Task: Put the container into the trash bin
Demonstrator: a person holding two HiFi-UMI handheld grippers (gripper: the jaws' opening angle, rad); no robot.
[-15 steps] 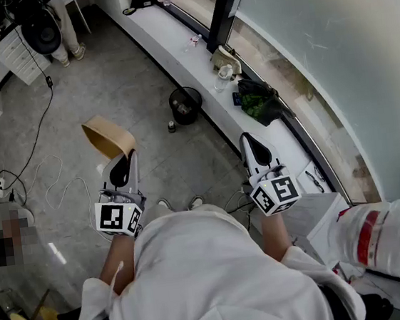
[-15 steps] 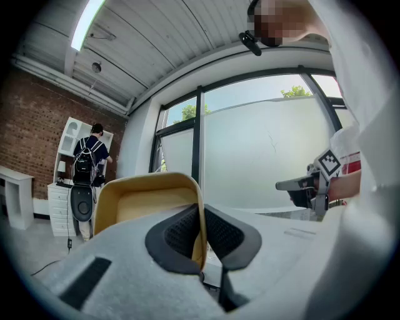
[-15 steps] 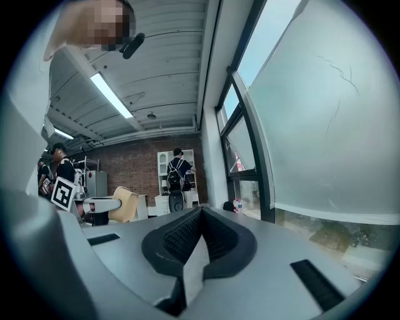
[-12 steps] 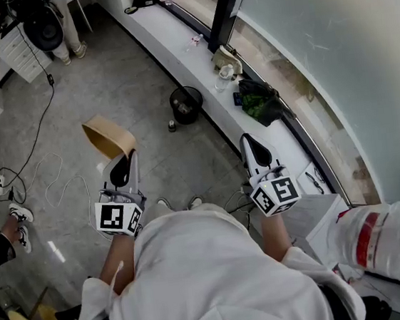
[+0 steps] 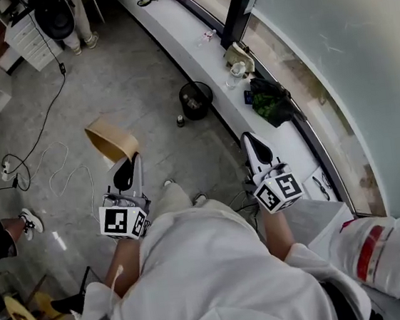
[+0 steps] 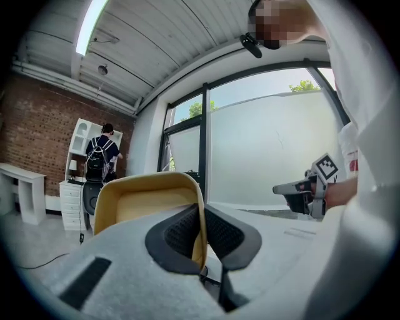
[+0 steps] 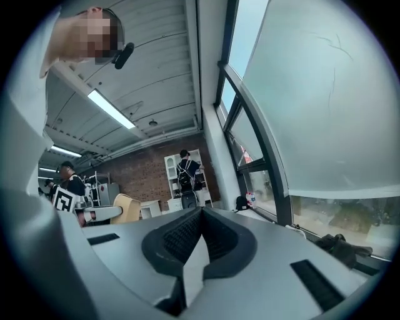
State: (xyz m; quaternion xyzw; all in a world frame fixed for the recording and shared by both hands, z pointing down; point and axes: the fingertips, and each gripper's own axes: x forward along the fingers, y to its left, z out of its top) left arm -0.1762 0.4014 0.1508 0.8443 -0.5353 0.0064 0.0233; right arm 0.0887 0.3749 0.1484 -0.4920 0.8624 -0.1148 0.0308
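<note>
Tan container (image 5: 110,140) clamped by left gripper (image 5: 132,160), far from black trash bin (image 5: 195,85)

The carrier's left leg (image 5: 170,197) has swung forward between the left gripper (image 5: 132,160) and right gripper (image 5: 249,141); the bystander's shoe (image 5: 29,221) has shifted too.

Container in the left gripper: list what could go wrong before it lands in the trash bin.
1. The left gripper pinches the container by one thin wall only; that wall may flex and slip free while carried.
2. The trash bin stands on the floor well ahead, its mouth seemingly little wider than the container, so a release from up high could miss.
3. A small object beside the bin could get knocked over.
</note>
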